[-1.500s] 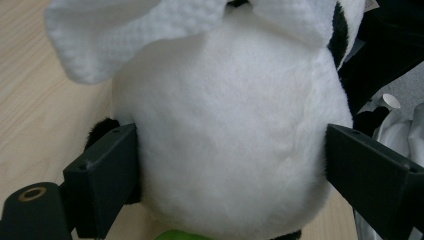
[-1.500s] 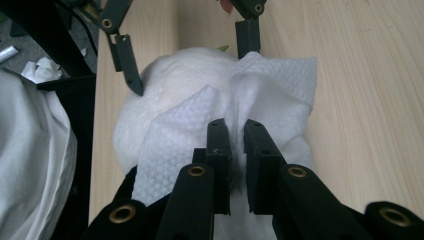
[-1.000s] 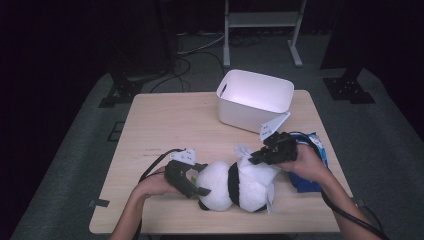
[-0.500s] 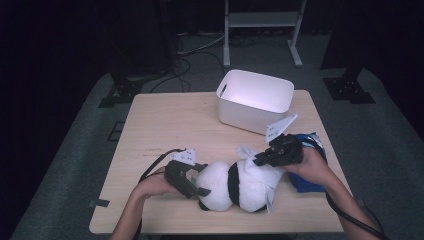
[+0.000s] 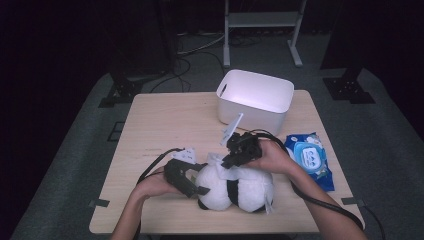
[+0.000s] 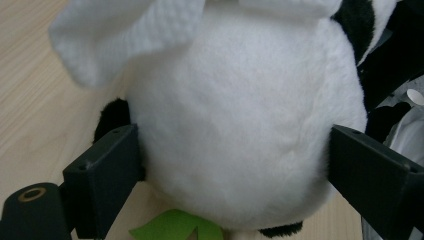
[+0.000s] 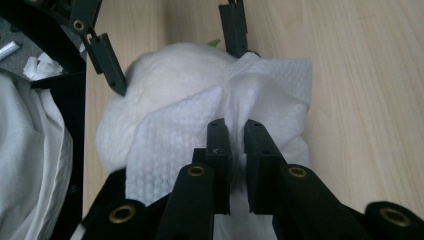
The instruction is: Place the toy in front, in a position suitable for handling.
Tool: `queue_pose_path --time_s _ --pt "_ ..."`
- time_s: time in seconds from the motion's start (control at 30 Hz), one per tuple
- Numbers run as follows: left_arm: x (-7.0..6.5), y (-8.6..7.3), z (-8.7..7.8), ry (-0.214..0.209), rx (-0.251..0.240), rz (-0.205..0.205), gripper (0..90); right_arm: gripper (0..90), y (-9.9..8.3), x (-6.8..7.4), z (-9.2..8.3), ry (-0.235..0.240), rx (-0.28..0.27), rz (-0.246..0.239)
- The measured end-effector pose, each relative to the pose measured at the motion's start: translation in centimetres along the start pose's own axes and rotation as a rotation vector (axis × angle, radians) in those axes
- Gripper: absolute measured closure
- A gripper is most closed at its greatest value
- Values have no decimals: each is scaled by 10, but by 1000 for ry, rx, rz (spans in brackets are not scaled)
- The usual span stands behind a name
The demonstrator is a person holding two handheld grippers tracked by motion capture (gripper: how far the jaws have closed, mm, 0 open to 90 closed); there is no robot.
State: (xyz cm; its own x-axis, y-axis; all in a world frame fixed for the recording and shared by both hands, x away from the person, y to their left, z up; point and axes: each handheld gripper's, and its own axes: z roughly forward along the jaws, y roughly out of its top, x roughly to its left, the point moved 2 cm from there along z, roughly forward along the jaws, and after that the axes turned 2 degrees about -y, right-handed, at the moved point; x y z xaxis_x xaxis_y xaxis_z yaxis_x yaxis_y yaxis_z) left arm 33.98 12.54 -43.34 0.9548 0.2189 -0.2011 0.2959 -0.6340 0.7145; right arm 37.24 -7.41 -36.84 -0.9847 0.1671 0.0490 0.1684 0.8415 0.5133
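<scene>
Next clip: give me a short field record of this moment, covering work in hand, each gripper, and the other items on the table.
work in hand: wiping a black-and-white plush panda toy with a white textured wet wipe
left gripper: jaws wide around the panda's white head, pressing its sides
right gripper: shut on the wipe, over the panda's head
table: light wooden top
white plastic bin: far side, right of centre
blue wet-wipe pack: right edge, beside the right hand

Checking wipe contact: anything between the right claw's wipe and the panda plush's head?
Nothing visible. The right claw pinches the white textured wipe, which lies directly on the black-and-white panda plush, which the left claw clamps.
</scene>
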Motion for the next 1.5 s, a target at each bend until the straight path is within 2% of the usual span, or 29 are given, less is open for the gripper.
queue_pose_path --time_s 0.2,0.37,0.5,0.53,0.7,0.83,1.0,1.17,1.5 --pt "0 -3 1 -11 -4 -6 90 818 20 -5 15 22 10 -11" --pt "0 -3 1 -21 -8 -1 90 817 25 -6 17 24 6 -20" --pt "0 -3 1 -23 -8 -1 90 818 14 -3 4 7 -10 -6" --pt "0 -3 1 -25 -9 -1 90 817 9 -3 0 3 -15 -11" --pt "0 -3 0 -38 -19 -4 90 817 -19 4 -19 -11 -50 29" --pt "1 0 -9 -46 -43 1 90 818 -32 11 -21 -14 -99 46" --pt "8 5 -20 -34 -85 2 81 818 -36 18 -20 -12 -135 36" --pt "16 9 -13 -69 -38 6 28 817 -36 26 -20 -13 -138 7" --pt "20 14 -2 -180 -4 28 11 817 -39 42 -22 -10 -159 -36"
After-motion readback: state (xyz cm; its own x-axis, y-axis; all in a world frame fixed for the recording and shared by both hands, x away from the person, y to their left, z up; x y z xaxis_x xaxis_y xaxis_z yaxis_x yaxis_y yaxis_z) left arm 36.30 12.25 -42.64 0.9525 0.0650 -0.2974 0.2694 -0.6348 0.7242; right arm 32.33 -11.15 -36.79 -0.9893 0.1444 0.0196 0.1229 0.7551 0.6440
